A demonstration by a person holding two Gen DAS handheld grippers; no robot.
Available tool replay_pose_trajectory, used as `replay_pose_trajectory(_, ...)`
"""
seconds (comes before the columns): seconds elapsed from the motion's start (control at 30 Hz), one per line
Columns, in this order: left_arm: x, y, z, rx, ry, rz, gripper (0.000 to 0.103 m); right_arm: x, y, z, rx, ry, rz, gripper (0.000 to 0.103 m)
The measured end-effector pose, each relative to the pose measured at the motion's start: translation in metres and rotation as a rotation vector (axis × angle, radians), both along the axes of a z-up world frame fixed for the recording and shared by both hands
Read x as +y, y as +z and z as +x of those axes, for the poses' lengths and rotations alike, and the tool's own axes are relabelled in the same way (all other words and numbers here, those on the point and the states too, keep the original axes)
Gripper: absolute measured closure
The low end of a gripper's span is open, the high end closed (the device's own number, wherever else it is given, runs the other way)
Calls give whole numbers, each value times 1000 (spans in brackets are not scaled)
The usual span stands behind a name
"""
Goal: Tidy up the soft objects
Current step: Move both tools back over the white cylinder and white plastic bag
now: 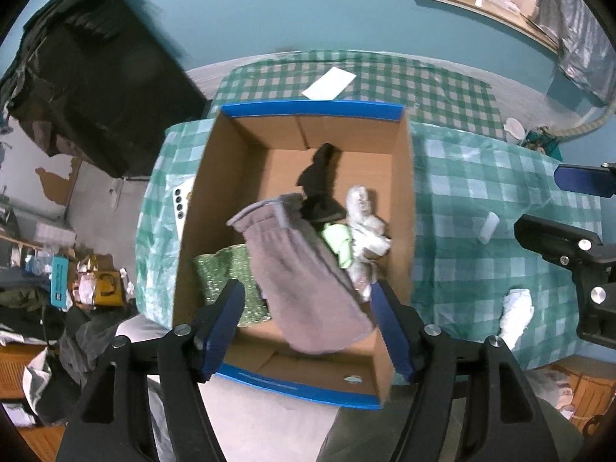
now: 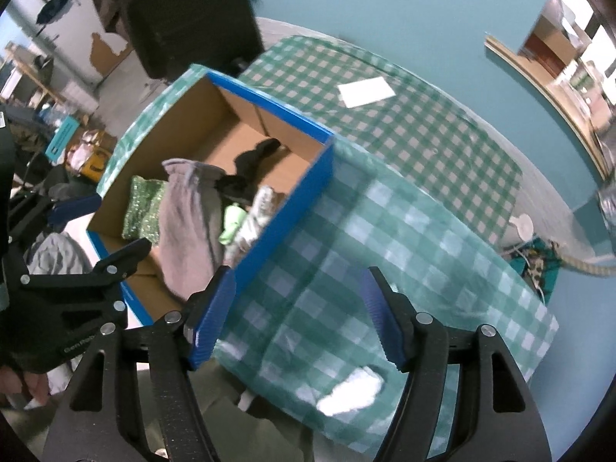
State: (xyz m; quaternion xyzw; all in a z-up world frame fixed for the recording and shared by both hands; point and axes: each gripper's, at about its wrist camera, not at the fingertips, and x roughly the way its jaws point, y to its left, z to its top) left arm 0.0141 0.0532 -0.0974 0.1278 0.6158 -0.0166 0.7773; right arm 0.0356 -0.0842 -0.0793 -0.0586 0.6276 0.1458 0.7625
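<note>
The task is judged nearly done: a cardboard box (image 1: pixel 400 192) on the checked tablecloth (image 1: pixel 481 200) is filled with a grey cloth (image 1: pixel 304 269), green sponge (image 1: pixel 219 269), black sock (image 1: pixel 319 181) and white sock (image 1: pixel 365 227). One white item (image 1: pixel 516 315) is left outside, right. Left gripper (image 1: pixel 308 315) and right gripper (image 2: pixel 296 312) are released, empty.

Dim, bluish indoor light is filling both fisheye views, with straight lines bowing hard toward dark vignetted corners. Motion blur is smearing the green-and-white checked plastic tablecloth (image 2: pixel 385 208), and glare is whitening its near edge. The open brown cardboard box with blue rim (image 1: pixel 308 109) is staying fairly sharp.
</note>
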Motion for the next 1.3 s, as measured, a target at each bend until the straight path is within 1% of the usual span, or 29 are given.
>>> replay_pose_trajectory(0.13, -19, 0, -3, 3, -40, -2, 30, -22, 0, -9, 7, -44, -7, 30)
replay_pose_trajectory(0.5, -67, -6, -8, 23, -161, -3, 29, -74, -7, -37, 40, -175, -18, 29)
replay_pose_trajectory(0.8, -101, -15, -15, 32, -279, 7, 24, -108, -18, -60, 64, -299, -32, 29)
replay_pose_trajectory(0.9, -110, -23, -20, 47, -322, 14, 23, -116, -26, -69, 78, -333, -36, 28)
replay_pose_trajectory(1.1, -123, -38, -26, 89, -370, -5, 23, -125, -51, -85, 115, -392, -29, 28)
replay_pose_trajectory(1.23, -132, -54, -29, 113, -409, 2, 23, -128, -71, -93, 147, -425, -22, 28)
replay_pose_trajectory(1.3, -136, -63, -30, 125, -423, 18, 23, -128, -80, -97, 158, -436, -20, 28)
